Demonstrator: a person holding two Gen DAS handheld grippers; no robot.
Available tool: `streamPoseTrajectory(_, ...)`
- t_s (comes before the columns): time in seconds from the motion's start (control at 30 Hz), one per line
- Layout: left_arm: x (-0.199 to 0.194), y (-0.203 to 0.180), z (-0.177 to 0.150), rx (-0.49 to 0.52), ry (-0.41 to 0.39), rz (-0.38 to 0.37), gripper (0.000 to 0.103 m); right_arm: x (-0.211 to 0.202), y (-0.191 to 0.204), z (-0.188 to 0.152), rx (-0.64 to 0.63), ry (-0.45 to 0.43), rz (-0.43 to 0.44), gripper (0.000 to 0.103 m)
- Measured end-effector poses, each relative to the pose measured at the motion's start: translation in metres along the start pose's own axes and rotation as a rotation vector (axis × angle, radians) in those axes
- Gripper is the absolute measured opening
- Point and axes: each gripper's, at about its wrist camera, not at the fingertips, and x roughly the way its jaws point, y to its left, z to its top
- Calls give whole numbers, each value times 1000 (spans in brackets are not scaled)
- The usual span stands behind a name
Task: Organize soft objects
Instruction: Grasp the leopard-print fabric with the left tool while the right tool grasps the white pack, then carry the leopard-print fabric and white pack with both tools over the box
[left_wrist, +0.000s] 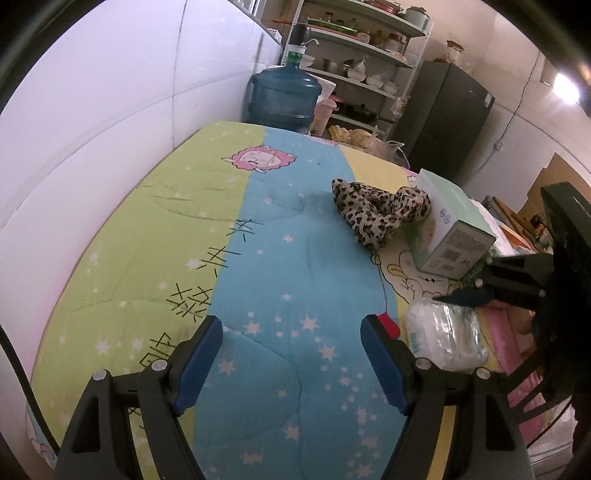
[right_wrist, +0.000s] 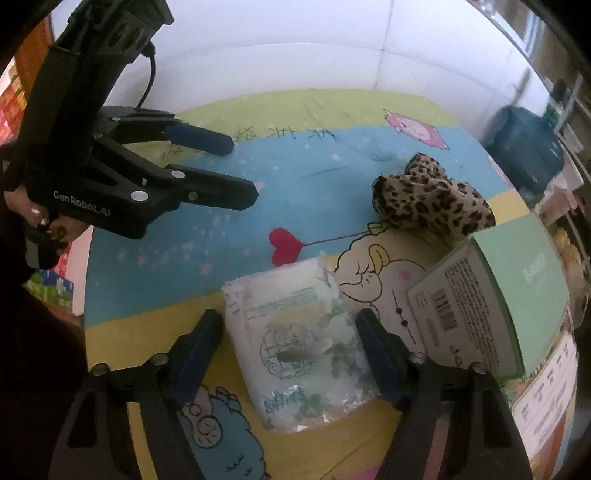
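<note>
While the left gripper (left_wrist: 291, 360) gapes empty, the right gripper (right_wrist: 290, 356) straddles the tissue pack (right_wrist: 299, 347), fingers (right_wrist: 380, 360) unclenched.

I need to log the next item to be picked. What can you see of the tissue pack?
The tissue pack is a soft, clear-plastic packet of white tissues, printed with green leaves and a round line drawing. It lies flat on the quilt, near the box but apart from it. The right gripper straddles it, jaws open; its pads do not clearly press it.
</note>
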Motion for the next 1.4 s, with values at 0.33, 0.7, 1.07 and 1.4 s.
streamPoseTrajectory(0.33, 3, -10, 24, 66, -3, -40, 77, -18, 42, -23, 153, -81, -57, 48)
streamPoseTrajectory(0.7, 46, -57, 64, 316, 49, -169, 77, -62, 68, -76, 451, -297, -75, 48)
streamPoseTrajectory(1.07, 80, -64, 76, 314, 78, -183, 19, -75, 82, -101, 540, -362, -57, 48)
streamPoseTrajectory(1.4, 67, -63, 62, 296, 48, -139, 12, -76, 67, -103, 597, -404, -59, 48)
